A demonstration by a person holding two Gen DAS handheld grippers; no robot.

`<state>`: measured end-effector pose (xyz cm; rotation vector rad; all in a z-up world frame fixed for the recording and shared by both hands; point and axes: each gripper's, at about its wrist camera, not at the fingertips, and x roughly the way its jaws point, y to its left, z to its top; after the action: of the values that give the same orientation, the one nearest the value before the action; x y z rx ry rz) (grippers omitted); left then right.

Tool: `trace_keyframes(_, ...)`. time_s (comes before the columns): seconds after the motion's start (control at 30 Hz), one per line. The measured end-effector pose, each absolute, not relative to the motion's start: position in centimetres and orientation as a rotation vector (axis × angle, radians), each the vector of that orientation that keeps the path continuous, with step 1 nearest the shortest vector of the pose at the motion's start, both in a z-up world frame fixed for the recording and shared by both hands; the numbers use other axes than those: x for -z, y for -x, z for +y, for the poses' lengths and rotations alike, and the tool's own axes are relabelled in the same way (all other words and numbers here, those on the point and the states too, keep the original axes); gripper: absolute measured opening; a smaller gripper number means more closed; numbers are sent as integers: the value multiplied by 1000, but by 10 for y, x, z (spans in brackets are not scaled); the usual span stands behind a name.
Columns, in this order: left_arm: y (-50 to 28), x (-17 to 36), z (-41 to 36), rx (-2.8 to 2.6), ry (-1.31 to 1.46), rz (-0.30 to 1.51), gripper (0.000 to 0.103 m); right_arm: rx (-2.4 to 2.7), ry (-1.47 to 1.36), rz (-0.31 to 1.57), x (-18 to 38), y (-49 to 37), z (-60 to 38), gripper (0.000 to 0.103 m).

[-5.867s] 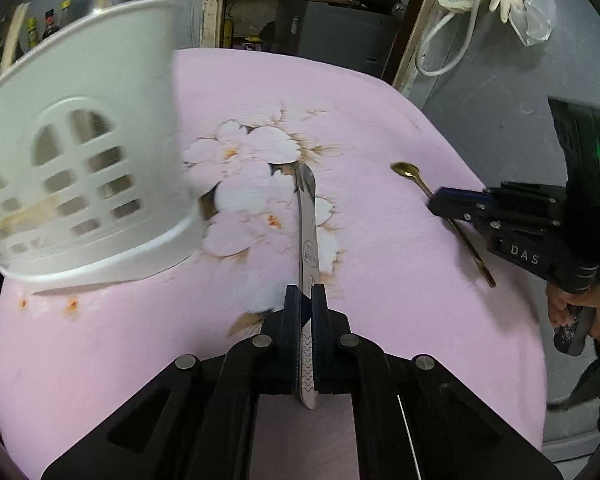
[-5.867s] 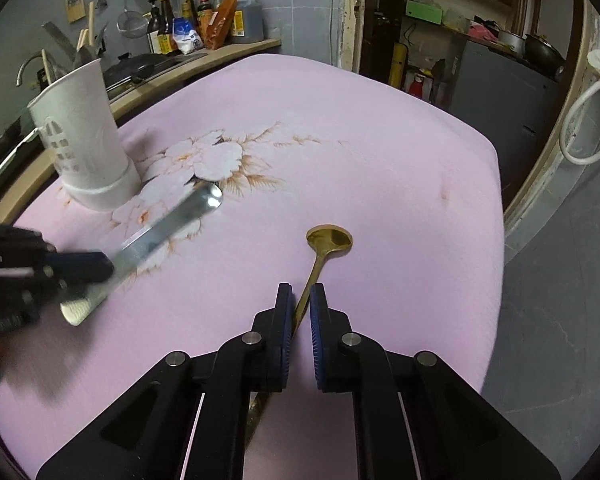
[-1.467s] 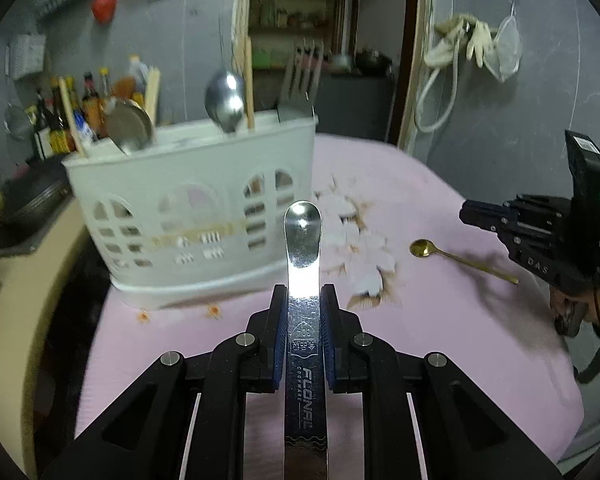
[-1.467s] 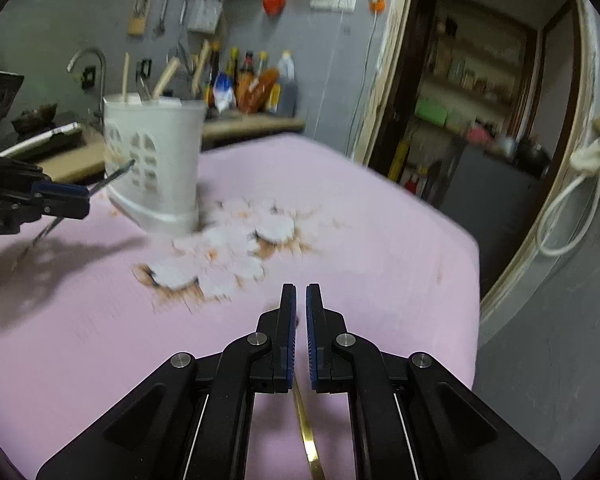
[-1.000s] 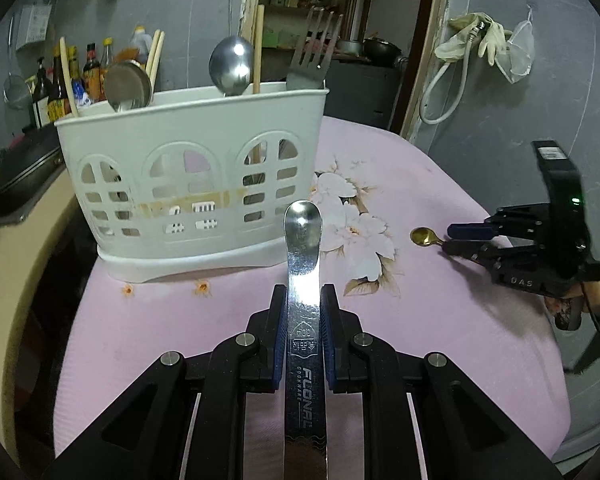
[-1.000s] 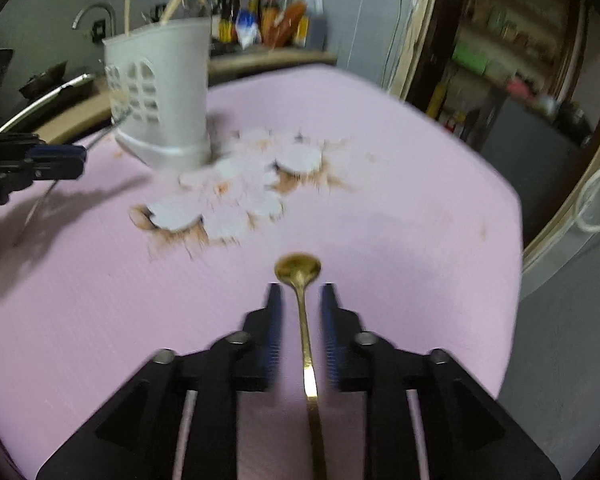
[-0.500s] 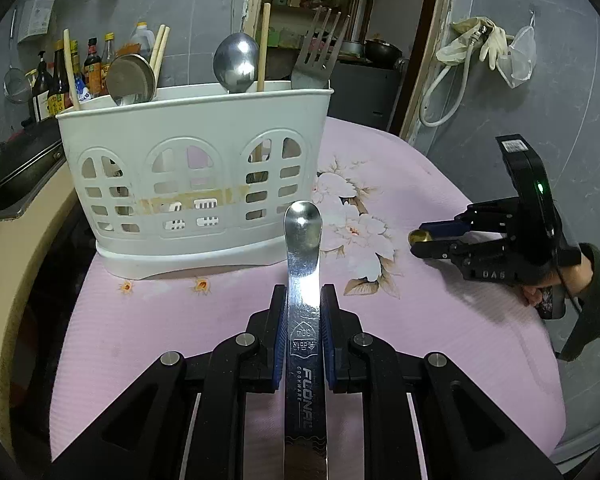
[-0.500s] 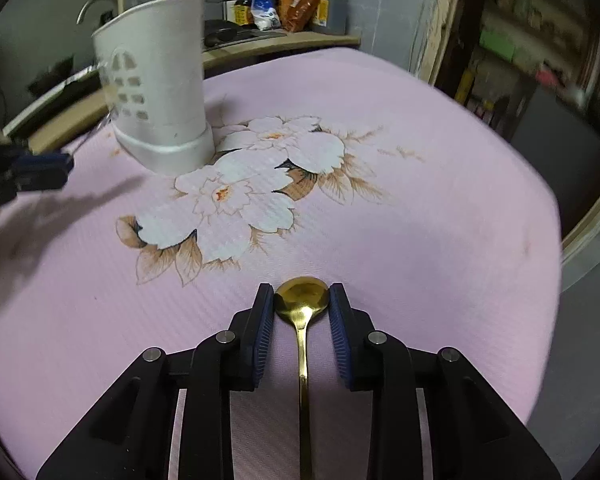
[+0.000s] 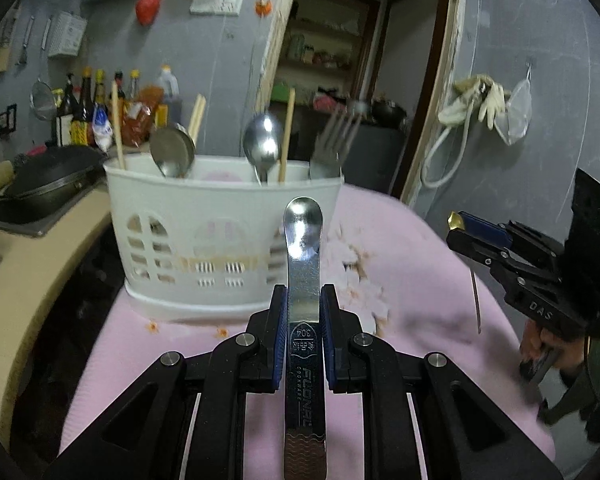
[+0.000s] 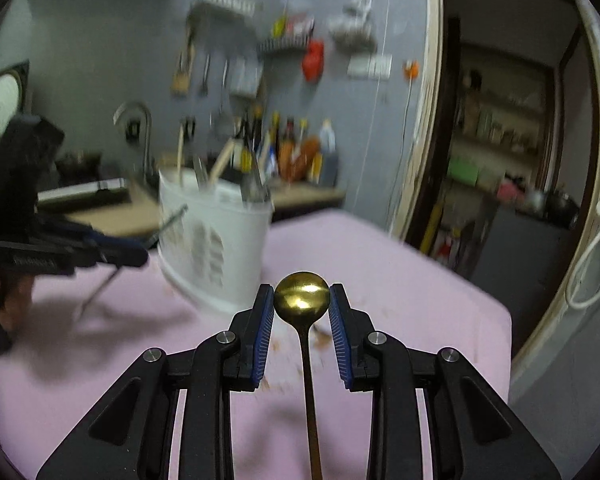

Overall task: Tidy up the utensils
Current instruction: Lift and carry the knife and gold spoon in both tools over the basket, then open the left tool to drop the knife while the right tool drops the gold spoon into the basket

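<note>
Jaws of left gripper clamped on steel utensil; right gripper pinching gold spoon bowl.

Motion blur smears the white caddy and wall shelves at upper centre; the gold spoon handle runs off the bottom edge.

Steel utensil: flat silver handle stamped "304" and "FLONAL COOKWARE", rounded end forward, clamped between gripper pads, raised before the holder. Gold spoon: round polished bowl pinched between 2 blue pads, thin handle trailing back. White plastic utensil holder: upright, arched perforations, containing 2 spoons, 1 fork, several chopsticks.
</note>
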<state>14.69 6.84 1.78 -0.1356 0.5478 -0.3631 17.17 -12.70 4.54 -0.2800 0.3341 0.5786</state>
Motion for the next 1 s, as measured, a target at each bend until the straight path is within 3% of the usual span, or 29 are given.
trace_keyframes(0.73,-204,-109,137,250,286,210,13,-769,-142,15,-146,-219,-67,25)
trace_keyframes(1.0,-229,-107,165,181,321,88,13,-729,-199,-77,-144,-243,-37,25)
